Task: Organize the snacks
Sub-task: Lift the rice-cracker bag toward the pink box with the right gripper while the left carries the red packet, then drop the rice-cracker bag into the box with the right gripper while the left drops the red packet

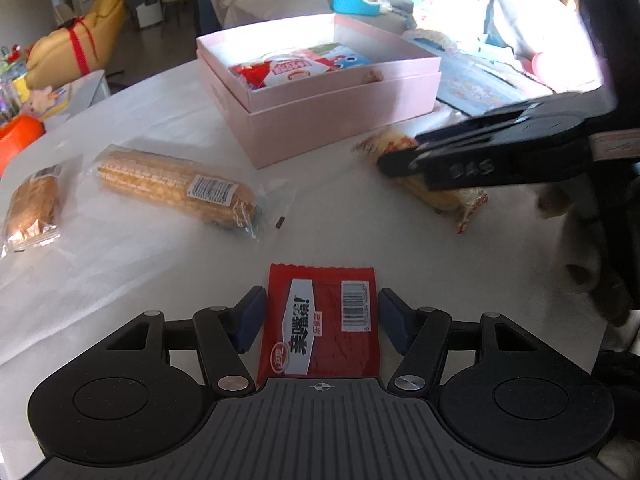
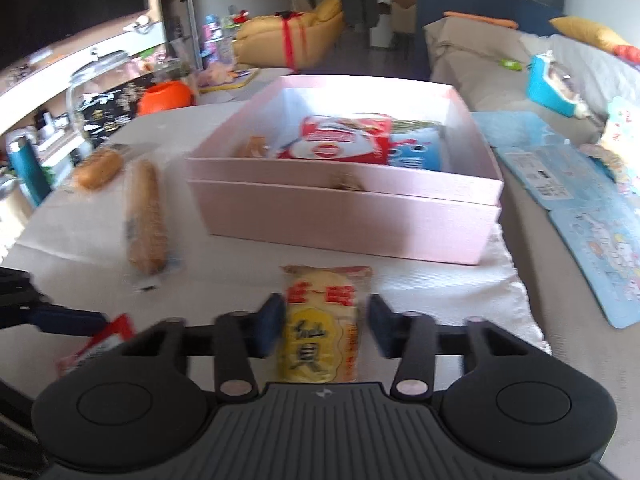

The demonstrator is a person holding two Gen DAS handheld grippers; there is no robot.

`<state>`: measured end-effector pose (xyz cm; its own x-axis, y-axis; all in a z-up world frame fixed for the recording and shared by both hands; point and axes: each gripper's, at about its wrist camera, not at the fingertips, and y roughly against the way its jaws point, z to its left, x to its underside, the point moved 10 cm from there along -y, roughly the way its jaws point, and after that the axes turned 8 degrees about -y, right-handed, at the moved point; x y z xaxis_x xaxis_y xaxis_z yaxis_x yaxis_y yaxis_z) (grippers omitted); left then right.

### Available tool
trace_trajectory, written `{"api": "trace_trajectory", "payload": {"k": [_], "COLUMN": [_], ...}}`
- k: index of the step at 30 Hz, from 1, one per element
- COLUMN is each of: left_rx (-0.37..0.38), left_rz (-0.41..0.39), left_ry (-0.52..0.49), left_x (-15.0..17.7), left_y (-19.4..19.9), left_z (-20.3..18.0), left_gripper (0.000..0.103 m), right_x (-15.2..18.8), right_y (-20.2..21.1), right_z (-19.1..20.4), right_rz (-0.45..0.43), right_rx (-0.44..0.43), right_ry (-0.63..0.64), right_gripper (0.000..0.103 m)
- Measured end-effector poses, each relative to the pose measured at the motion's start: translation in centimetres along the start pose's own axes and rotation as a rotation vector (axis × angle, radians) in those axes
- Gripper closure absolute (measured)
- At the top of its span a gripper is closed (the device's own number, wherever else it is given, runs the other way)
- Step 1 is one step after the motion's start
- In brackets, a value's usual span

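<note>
pink box [image 2: 344,216] beyond yellow packet [image 2: 320,332]; corn [image 2: 146,216] perhaps beside.

The box [image 1: 320,120] is sitting on the desk [image 1: 160,272] toward the far side, with snack packets [image 1: 298,68] lying in it. The corn pack [image 1: 176,188] is lying left of the box, the bread pack [image 1: 34,208] further left. The flat packet [image 1: 320,320] is lying nearest, before the box, and the cracker pack [image 2: 320,328] is lying to its right, near the box front.
</note>
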<state>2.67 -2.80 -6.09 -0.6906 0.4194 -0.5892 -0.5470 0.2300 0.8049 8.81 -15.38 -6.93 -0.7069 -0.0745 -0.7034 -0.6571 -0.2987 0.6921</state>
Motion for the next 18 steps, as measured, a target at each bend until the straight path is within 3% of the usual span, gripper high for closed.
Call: {"api": "trace_trajectory", "payload": {"k": [8,18], "left_rx": [-0.024,0.027], "left_rz": [0.019,-0.069], "left_ry": [0.020,0.040], "left_x": [-0.4,-1.3], "left_y": [-0.2,1.2], "left_z": [0.0,-0.5], "left_gripper": [0.037,0.041], "right_x": [-1.4,-1.3], "right_y": [4.9,6.3], "right_z": [0.1,-0.5], "right_rz": [-0.070,-0.070], "right_rx": [-0.052,-0.049], "right_ry": [0.008,0.021], "right_gripper": [0.067,0.067]}}
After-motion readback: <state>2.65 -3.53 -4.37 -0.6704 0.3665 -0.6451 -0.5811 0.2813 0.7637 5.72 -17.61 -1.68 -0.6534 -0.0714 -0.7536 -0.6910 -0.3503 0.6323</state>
